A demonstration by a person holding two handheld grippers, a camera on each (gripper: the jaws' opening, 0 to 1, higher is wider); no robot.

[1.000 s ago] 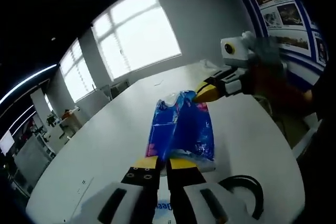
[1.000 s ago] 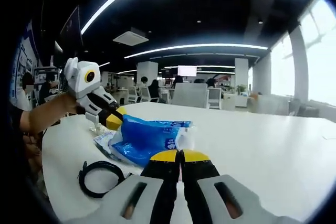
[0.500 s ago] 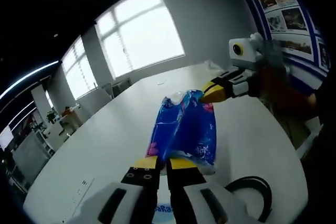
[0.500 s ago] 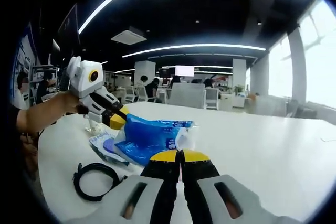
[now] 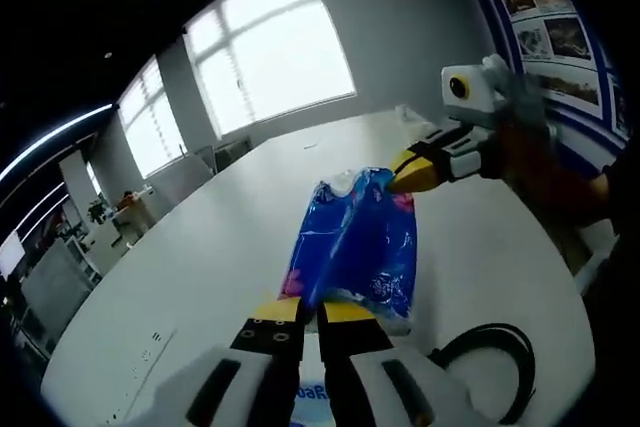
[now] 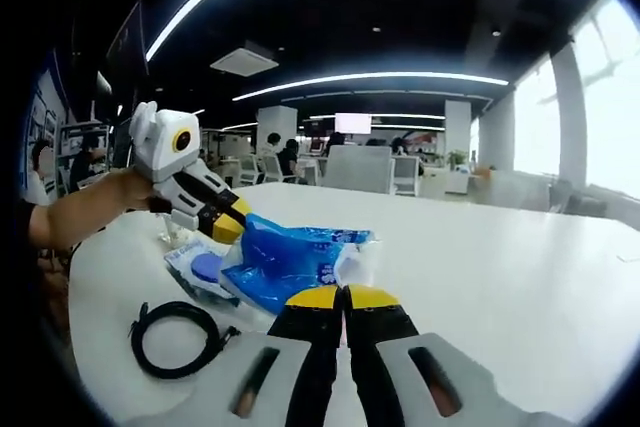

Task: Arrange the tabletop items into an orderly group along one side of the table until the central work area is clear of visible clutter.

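A blue plastic bag (image 5: 360,247) with a white edge hangs stretched between my two grippers over the white table (image 5: 200,277). In the left gripper view my left gripper (image 5: 311,311) is shut on the bag's near edge, and the right gripper (image 5: 404,169) pinches its far end. In the right gripper view my right gripper (image 6: 343,298) is shut on the blue bag (image 6: 285,265), while the left gripper (image 6: 228,229) grips the opposite end. Under the bag lies a white and blue packet (image 6: 195,268).
A black coiled cable (image 6: 173,338) lies on the table beside the packet, also the cable (image 5: 492,365) near the table's edge. A person's arm (image 6: 85,212) holds the left gripper. Office chairs and desks stand beyond the white table (image 6: 500,267).
Both grippers stay shut on the bag. Both views have shifted a little, and more of the packet and the cable shows below the bag.
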